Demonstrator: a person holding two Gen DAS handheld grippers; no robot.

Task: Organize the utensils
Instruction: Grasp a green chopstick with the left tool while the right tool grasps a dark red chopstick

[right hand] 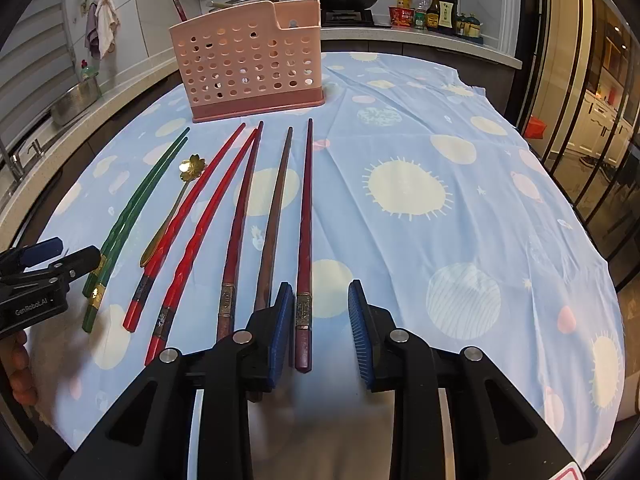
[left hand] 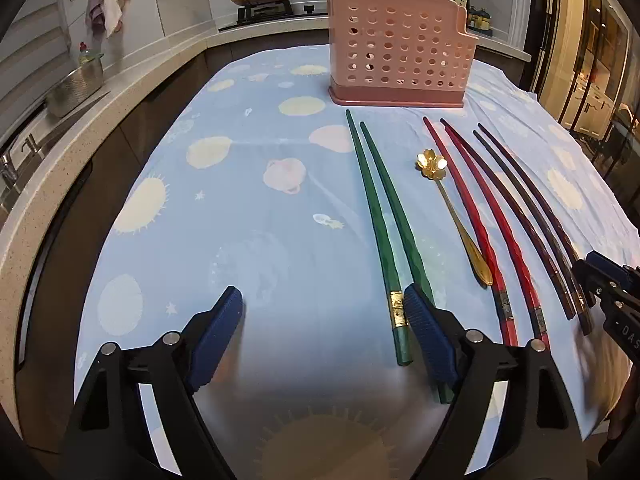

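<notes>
The left gripper (left hand: 323, 312) stands wide apart over the blue tablecloth (left hand: 248, 200), its right pad beside the green chopsticks (left hand: 380, 216), gripping nothing. The right gripper (right hand: 320, 312) is partly apart, straddling the purple chopstick (right hand: 306, 220) without pressing it. The red chopsticks (right hand: 200, 216) and gold spoon (right hand: 176, 204) lie between; the pink holder (right hand: 248, 64) stands behind.

Matt perforated pink plastic holder (left hand: 400, 48); glossy lacquered green chopsticks (left hand: 380, 216); shiny gold metal spoon (left hand: 452, 208); soft, creased printed cloth (right hand: 440, 160); ribbed blue tool pads (right hand: 360, 320).
</notes>
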